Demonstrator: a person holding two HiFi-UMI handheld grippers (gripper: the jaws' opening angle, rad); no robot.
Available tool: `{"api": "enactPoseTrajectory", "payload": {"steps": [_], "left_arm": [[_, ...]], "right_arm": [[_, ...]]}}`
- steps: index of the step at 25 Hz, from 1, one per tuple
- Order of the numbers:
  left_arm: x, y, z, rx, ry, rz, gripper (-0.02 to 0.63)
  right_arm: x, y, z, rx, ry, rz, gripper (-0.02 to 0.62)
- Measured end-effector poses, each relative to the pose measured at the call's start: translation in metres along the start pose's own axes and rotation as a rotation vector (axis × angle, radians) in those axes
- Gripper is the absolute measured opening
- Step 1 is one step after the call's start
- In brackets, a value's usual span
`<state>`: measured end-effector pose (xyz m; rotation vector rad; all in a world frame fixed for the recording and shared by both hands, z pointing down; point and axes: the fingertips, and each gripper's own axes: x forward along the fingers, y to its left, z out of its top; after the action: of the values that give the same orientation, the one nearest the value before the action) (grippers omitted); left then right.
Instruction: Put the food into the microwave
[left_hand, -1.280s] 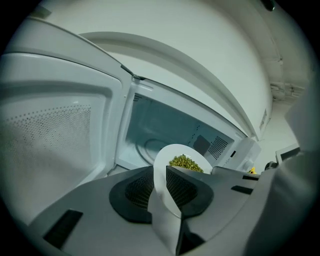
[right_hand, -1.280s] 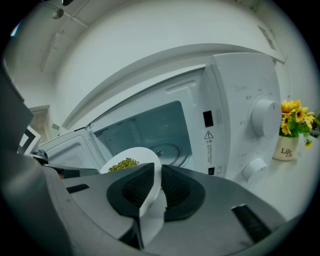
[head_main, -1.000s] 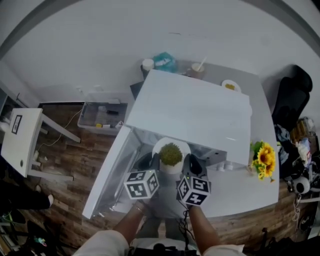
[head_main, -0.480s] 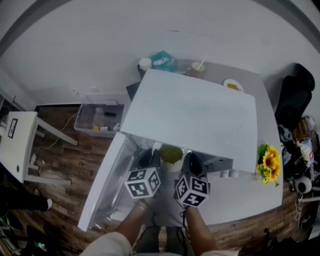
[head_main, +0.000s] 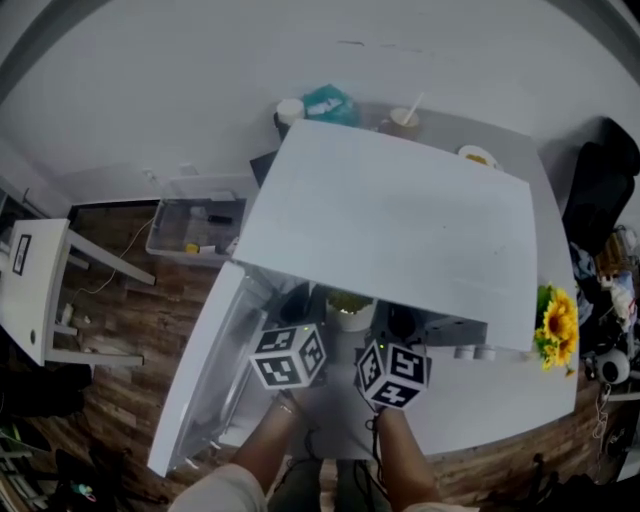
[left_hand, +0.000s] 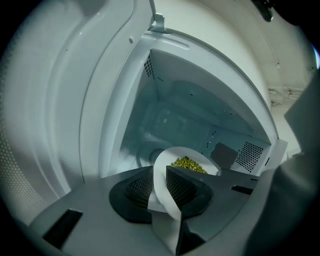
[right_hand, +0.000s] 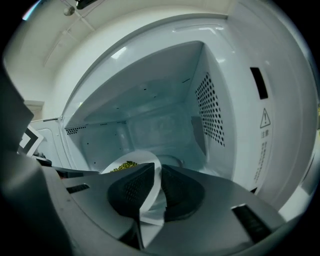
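A white plate (left_hand: 167, 165) of green food (left_hand: 189, 163) hangs in the mouth of the open white microwave (head_main: 390, 220), over the cavity floor. My left gripper (left_hand: 160, 182) is shut on the plate's left rim. On the right rim my right gripper (right_hand: 157, 187) is shut too, and its jaws have just closed a little further with the rim between them. In the head view the microwave's top hides most of the plate (head_main: 347, 305); the left gripper (head_main: 300, 310) and the right gripper (head_main: 400, 325) reach in under that edge.
The microwave door (head_main: 195, 390) stands swung open to the left. Sunflowers (head_main: 555, 325) sit at the table's right, with cups (head_main: 405, 118) and a blue packet (head_main: 325, 100) behind the microwave. A clear bin (head_main: 195, 228) and a white stool (head_main: 30, 290) stand on the floor at left.
Both grippers have carried the plate forward into the microwave's opening. A second ago the whole plate showed in front of it; now only its near edge shows.
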<state>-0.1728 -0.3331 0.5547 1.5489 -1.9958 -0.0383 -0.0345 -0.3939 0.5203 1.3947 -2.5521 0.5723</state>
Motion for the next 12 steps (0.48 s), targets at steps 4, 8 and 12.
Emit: {"api": "enactPoseTrajectory", "payload": {"steps": [4,8,12], "left_arm": [[0.006,-0.001,0.002,0.013,-0.017,0.007,0.092],[0.012,-0.001,0.001,0.015,-0.019,0.003,0.092],[0.017,0.001,0.001,0.022,-0.022,0.007,0.092]], "right_arm": [[0.007,-0.003,-0.001,-0.005,-0.009,-0.017,0.052],[0.012,-0.007,-0.004,-0.009,-0.001,-0.029,0.052],[0.017,-0.008,-0.007,-0.017,0.012,-0.039,0.054]]}}
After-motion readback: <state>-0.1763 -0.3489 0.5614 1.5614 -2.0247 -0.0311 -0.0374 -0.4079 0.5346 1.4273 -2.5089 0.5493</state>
